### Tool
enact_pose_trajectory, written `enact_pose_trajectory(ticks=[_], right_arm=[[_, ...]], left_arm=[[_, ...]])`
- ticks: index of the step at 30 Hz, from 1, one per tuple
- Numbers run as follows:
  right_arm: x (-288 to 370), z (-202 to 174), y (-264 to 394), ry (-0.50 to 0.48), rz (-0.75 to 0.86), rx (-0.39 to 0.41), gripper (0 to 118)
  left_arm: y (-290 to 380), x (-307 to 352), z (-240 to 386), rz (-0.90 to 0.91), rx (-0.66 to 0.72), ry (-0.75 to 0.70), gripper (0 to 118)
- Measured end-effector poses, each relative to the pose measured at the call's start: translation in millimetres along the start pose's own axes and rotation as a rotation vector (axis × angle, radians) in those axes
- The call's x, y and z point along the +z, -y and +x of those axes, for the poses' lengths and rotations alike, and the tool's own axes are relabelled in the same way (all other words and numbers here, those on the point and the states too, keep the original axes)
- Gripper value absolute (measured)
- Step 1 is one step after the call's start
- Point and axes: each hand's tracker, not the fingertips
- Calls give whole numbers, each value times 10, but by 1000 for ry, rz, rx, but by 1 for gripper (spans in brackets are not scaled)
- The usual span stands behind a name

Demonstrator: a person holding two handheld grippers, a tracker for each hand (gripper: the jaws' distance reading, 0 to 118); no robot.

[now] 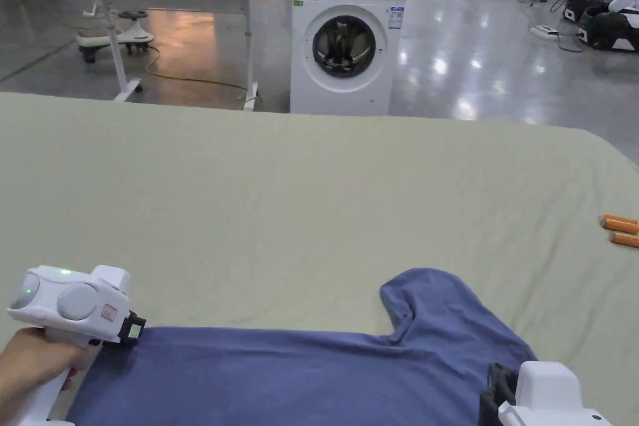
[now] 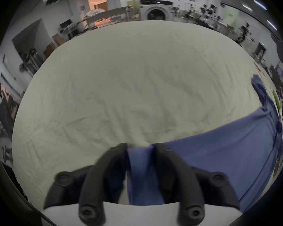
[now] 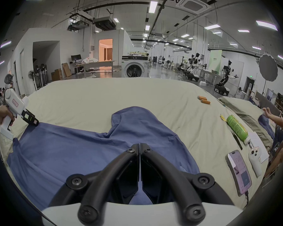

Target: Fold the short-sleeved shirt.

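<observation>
The blue short-sleeved shirt (image 1: 299,371) lies spread along the bed's (image 1: 281,196) near edge, not visibly folded. The left gripper (image 2: 140,146) straddles its corner, jaws apart; the right gripper (image 3: 139,145) is pressed together above it.

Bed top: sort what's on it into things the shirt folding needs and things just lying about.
Belongs to the job:
- blue shirt
- left gripper, jaws apart with shirt cloth between them
- right gripper, jaws closed over the shirt

Just lying about:
- two orange cylinders
- green bottle
- phone
- white handheld device
- paper
</observation>
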Motion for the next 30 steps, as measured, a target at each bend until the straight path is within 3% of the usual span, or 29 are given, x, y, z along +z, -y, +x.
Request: enact_pose_trajectory(ticks=[2,9,11,15,17,23,26,30], right_arm=[[-69,69,-53,12,-16,-15,0],[-669,456,-497,-3,-138,-43,3],[-937,582,-616,-10,-189,-50,13],[-1446,705,-760,-18,-330,15,63],[-1697,761,-754,-25,-386,19,70],[-2198,927,-565,-52,-539,-52,67],[-2171,922,-594,-61,-521,-53,62],[-2111,957,-622,-50,-496,-30,8]], left_arm=[[28,10,37,11,-9,31,1],[194,284,-87,137,68,49,0],[259,446,-120,197,87,34,0],[390,749,-180,289,142,68,0],[459,880,-168,322,152,70,0],[614,1061,-100,356,118,44,0],[653,1025,-108,348,123,40,0],[677,953,-119,334,127,36,0]])
